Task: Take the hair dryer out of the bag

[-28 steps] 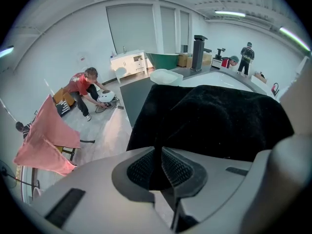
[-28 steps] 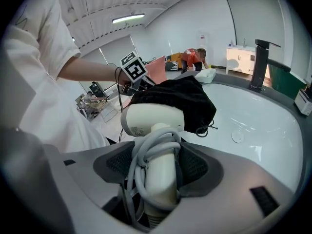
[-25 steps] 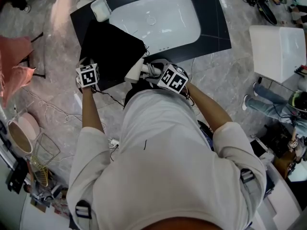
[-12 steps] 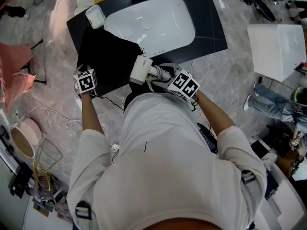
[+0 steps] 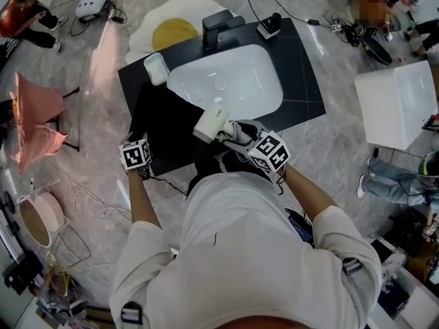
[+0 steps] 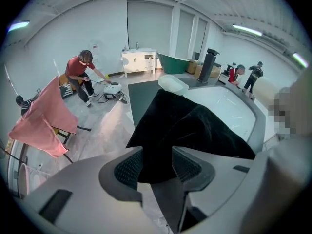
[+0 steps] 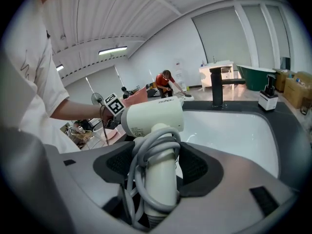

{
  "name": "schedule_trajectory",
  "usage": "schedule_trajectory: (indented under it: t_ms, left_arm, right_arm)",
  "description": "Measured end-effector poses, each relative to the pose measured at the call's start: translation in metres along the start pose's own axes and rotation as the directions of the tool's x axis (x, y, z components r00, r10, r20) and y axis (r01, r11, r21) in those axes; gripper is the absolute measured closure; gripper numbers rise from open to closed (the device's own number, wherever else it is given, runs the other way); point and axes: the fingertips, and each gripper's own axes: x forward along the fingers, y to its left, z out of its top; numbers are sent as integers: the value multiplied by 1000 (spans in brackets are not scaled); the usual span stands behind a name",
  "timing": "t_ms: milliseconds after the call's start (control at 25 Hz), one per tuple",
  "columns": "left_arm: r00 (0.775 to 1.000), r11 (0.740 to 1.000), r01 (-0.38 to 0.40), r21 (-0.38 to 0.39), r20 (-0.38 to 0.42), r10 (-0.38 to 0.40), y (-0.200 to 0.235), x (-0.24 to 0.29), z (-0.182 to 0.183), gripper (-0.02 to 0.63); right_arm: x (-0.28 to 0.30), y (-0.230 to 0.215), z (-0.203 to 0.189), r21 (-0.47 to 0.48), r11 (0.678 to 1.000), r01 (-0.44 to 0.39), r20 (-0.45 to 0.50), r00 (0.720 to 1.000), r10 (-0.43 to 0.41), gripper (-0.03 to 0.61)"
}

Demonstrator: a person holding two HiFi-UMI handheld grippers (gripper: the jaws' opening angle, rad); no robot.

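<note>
My right gripper [image 5: 232, 133] [image 7: 158, 167] is shut on the handle of the white hair dryer [image 5: 211, 124] [image 7: 153, 118], which has its grey cord wound round the handle. It holds the dryer clear of the black bag [image 5: 168, 125] [image 6: 190, 126], above the basin's near edge. The bag lies flat on the dark counter [image 5: 302, 53], left of the basin. At the bag's near left corner, the jaws of my left gripper [image 5: 142, 142] [image 6: 158, 167] are opening. The bag's corner lies loose between them and the pads stand off the cloth.
A white basin [image 5: 233, 81] with a black faucet [image 5: 219, 25] sits in the counter. A white case [image 5: 156, 68] rests at the bag's far corner. A white box [image 5: 401, 101] stands to the right, and a pink cloth on a rack [image 5: 34, 125] to the left. People are at the room's edges.
The right gripper has lifted the hair dryer up and away from the bag's mouth, toward the basin. The left gripper has stayed at the bag's corner.
</note>
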Motion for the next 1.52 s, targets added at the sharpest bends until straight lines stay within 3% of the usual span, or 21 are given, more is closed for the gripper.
schedule_trajectory:
  t_ms: [160, 480, 640, 800, 920, 1280, 1520]
  left_arm:
    - [995, 995, 76, -61, 68, -72, -4, -26, 6, 396]
    - [982, 996, 56, -73, 187, -41, -4, -83, 6, 413]
    - [965, 991, 95, -93, 252, -68, -12, -104, 10, 443]
    - [947, 992, 110, -70, 311, -83, -37, -110, 26, 561]
    - [936, 989, 139, -51, 333, -115, -68, -105, 40, 581]
    - [937, 984, 175, 29, 301, -175, -181, -75, 81, 588]
    - [937, 975, 210, 73, 272, -222, -261, -51, 110, 591]
  right_arm:
    - [15, -3, 27, 19, 1000, 20, 57, 998, -21, 298]
    - [55, 16, 56, 64, 998, 0, 75, 997, -4, 298]
    - [75, 30, 70, 64, 998, -14, 100, 995, 8, 298]
    - [79, 33, 80, 72, 997, -25, 130, 991, 16, 298]
    - [75, 24, 82, 74, 997, -37, 139, 990, 27, 298]
    - [14, -56, 62, 98, 995, 16, 166, 986, -32, 298]
    - [-52, -142, 35, 149, 980, 133, 164, 974, -157, 298]
